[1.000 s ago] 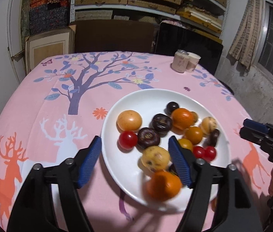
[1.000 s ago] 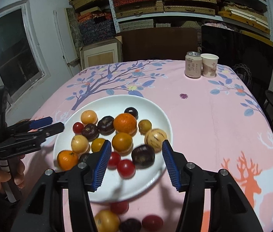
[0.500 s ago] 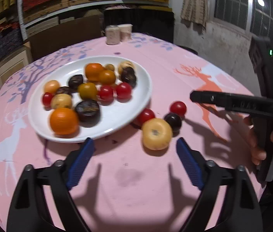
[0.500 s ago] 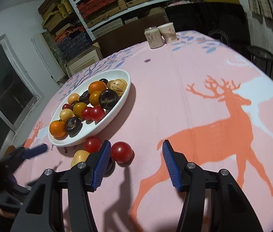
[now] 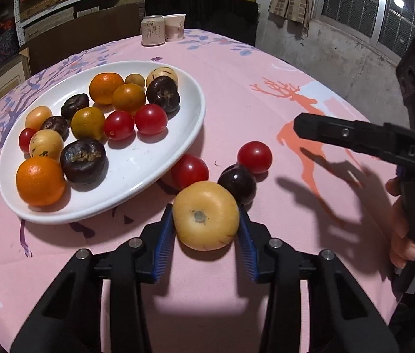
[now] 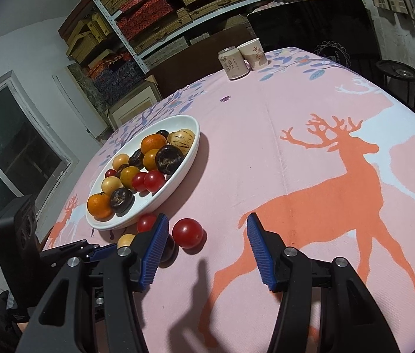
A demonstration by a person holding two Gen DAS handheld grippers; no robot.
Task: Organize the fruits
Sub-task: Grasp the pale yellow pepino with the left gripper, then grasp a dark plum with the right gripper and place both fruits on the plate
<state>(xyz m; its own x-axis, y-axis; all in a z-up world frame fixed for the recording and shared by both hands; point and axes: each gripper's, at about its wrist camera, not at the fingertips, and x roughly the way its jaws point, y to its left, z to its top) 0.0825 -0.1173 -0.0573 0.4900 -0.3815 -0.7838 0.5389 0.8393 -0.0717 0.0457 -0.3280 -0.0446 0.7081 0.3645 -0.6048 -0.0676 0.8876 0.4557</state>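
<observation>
Fruits mostly sit on a white plate [image 5: 136, 173] on a pink tablecloth [image 5: 266, 67] printed with deer and trees; four lie off the plate on the cloth, just beside its near rim. Off-plate group: yellow round fruit [image 5: 206, 215], dark plum [image 5: 237, 183] touching it behind, red tomato [image 5: 189, 170] against the plate rim, second red tomato [image 5: 254, 157] just beyond the plum. Left gripper [image 5: 206, 235] jaws closing on the yellow fruit, blue pads [image 5: 164, 236] at both its sides, touching or nearly so; fruit on the cloth. Right gripper [image 6: 204, 247] jaws apart, nothing between them but cloth; the second tomato [image 6: 187, 232] lies just ahead of its left pad, not touched. From the left view the right gripper comes in from the right edge, a hand [image 5: 407, 229] on its handle. On the plate: oranges, dark plums, yellow fruits, red tomatoes, packed toward the far side. Can [image 5: 152, 30] and paper cup [image 5: 174, 27] stand together at the far table edge. Shelves of boxes [image 6: 160, 8] behind.
</observation>
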